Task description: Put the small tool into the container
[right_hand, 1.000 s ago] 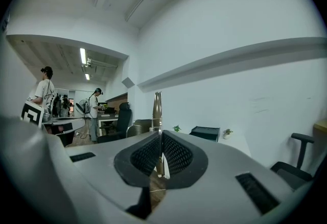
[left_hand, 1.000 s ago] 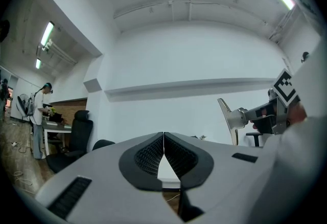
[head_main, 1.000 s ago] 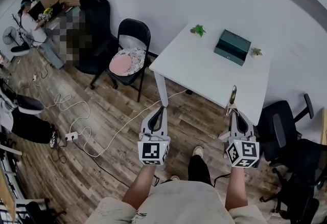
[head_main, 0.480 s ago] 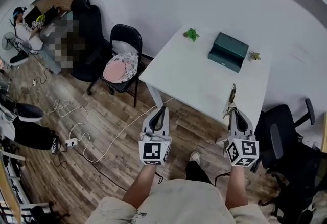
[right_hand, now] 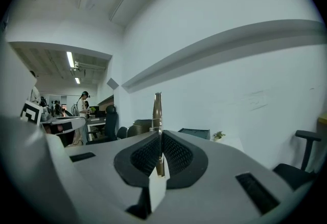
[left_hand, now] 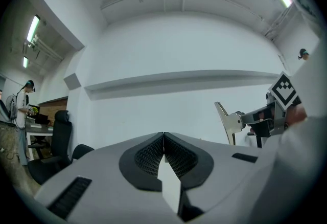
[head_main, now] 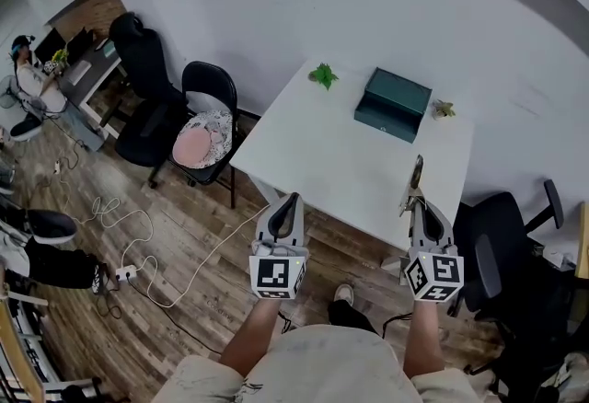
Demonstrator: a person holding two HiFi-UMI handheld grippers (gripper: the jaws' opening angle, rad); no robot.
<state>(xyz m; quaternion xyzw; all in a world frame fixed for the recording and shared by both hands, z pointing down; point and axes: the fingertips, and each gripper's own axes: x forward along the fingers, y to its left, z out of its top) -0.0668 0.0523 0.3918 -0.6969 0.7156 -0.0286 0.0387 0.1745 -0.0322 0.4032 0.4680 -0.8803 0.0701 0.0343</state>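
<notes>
Small tool (head_main: 417, 173) upright, pinched in your right hand-held gripper (head_main: 416, 200); container (head_main: 393, 104) well ahead on the bench (head_main: 313, 148).

The table (head_main: 313, 148) lies just ahead of the fingertips of the left gripper (head_main: 293, 199) and right gripper (head_main: 416, 201); the small tool (head_main: 417, 173) sits between the right fingers, reaching past them over the table's near edge. Well beyond the fingers, on the table's far side, the container (head_main: 394, 104) stands between a plant (head_main: 323, 74) on its left and a second plant (head_main: 444, 109) on its right. A folding chair (head_main: 204, 130) stands left of the left fingers.
</notes>
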